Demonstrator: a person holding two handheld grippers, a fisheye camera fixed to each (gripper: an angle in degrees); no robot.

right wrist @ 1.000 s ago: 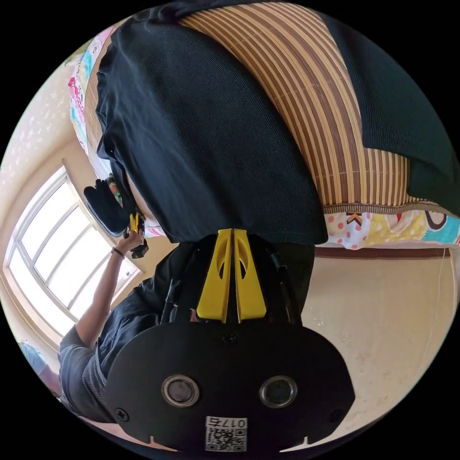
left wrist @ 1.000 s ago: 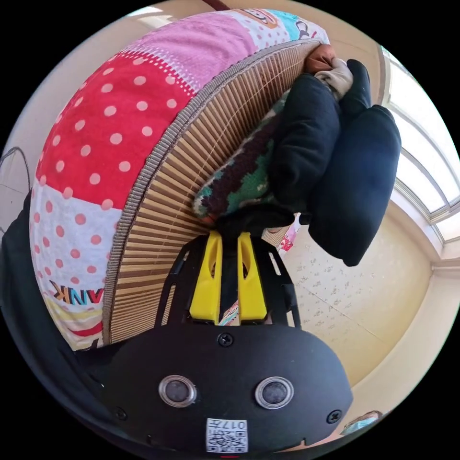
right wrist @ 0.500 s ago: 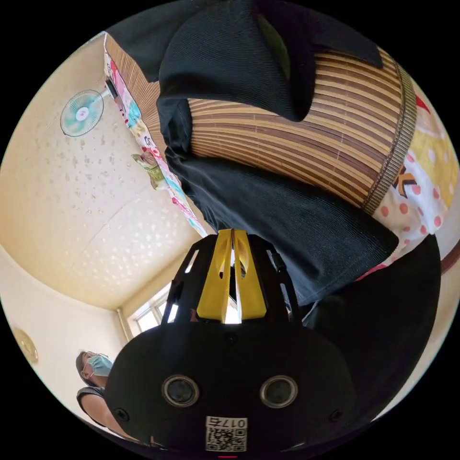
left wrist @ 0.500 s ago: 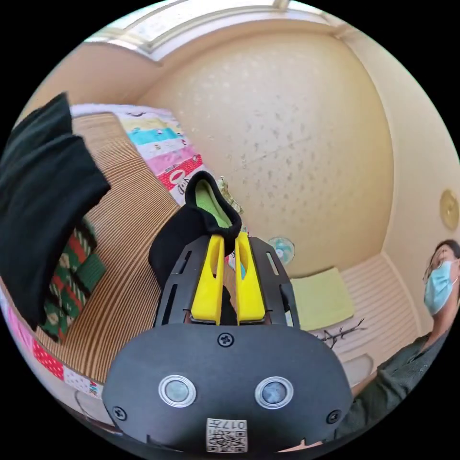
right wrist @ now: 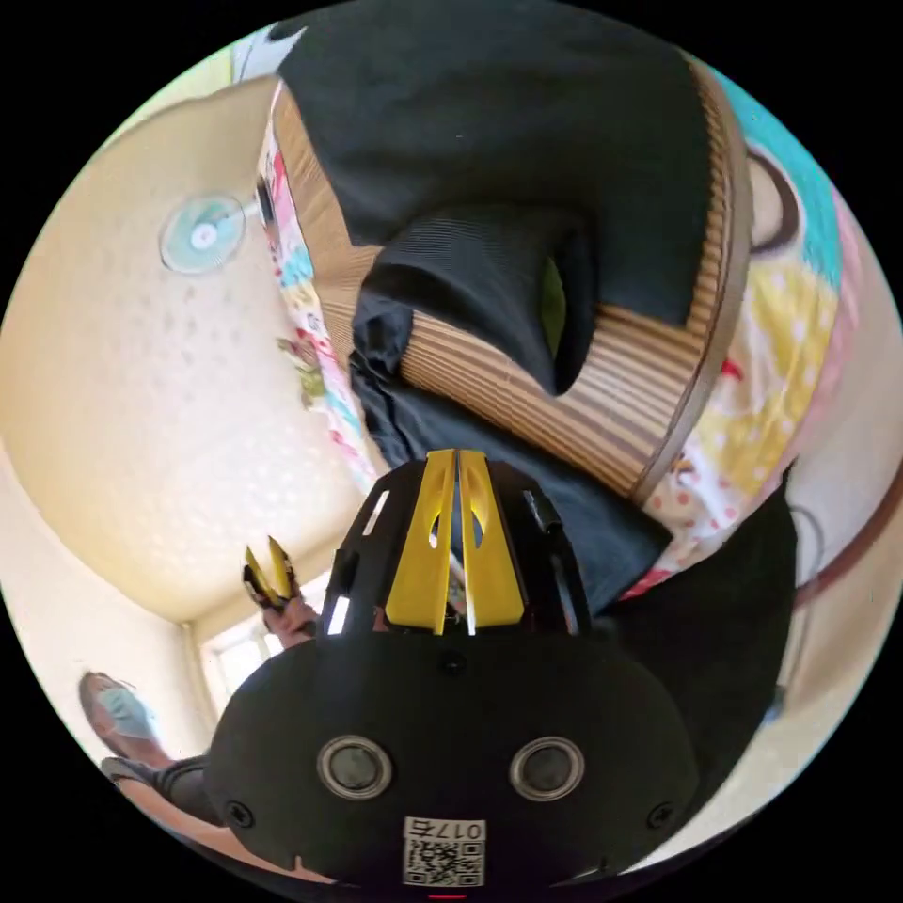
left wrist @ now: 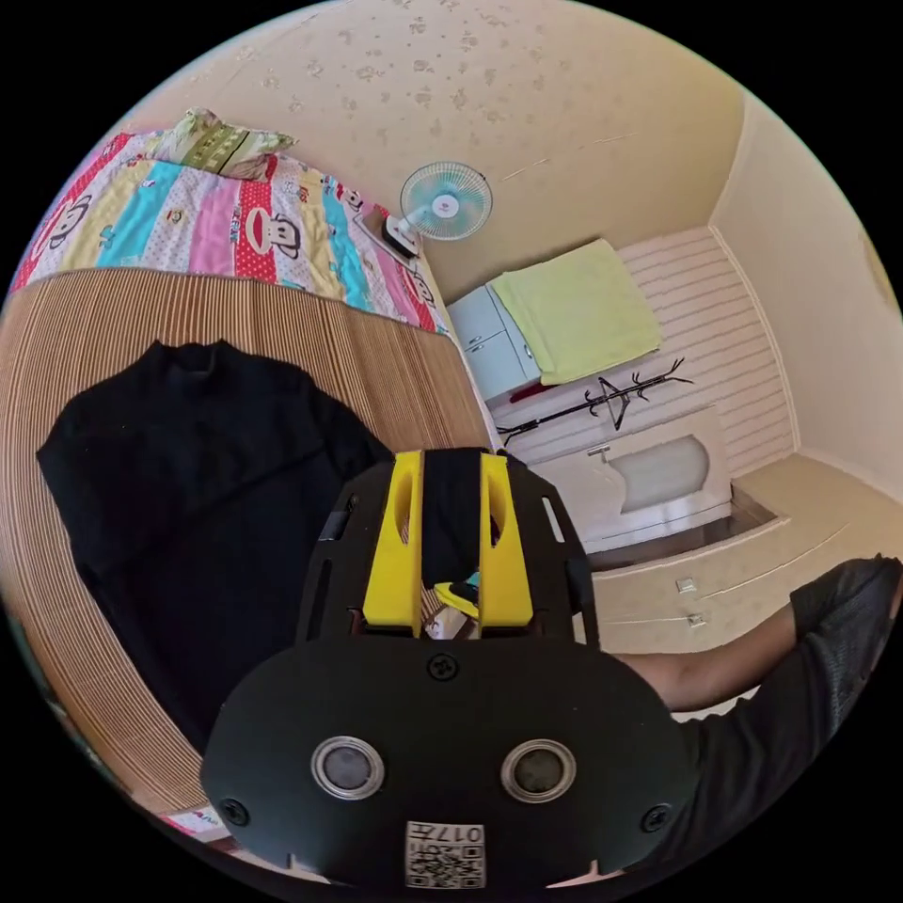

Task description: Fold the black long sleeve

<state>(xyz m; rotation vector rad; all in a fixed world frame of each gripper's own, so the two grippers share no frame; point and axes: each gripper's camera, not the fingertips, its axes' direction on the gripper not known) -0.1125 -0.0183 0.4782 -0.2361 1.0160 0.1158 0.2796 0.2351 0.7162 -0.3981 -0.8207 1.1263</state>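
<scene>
Black long sleeve [left wrist: 188, 489] lies spread on the striped bamboo mat [left wrist: 103, 320] atop the bed, neck toward the patchwork bedcover [left wrist: 216, 216]. Left gripper [left wrist: 450, 461] sits above the mat's near edge w/ a strip of black fabric running between its yellow jaws — jaws stand a bit apart, cloth fills the gap, but can't tell if both press on it.

Beyond the bed in the left gripper view: a small fan [left wrist: 446, 200] by the wall, a cabinet under a lime-green cloth [left wrist: 574, 310], a fallen coat rack [left wrist: 602, 404]. The person's arm [left wrist: 743, 658] comes in from the right side of that view.

Right gripper view: right gripper [right wrist: 456, 461] has jaws nearly together, only a thin slit between, tips over a fold of the black garment [right wrist: 489, 122] at the mat's [right wrist: 527, 395] edge — grip on cloth not clear from here. A sleeve cuff w/ green lining curls open on the mat just beyond. Left gripper [right wrist: 266, 562] shows small at the lower left, held in a hand.
</scene>
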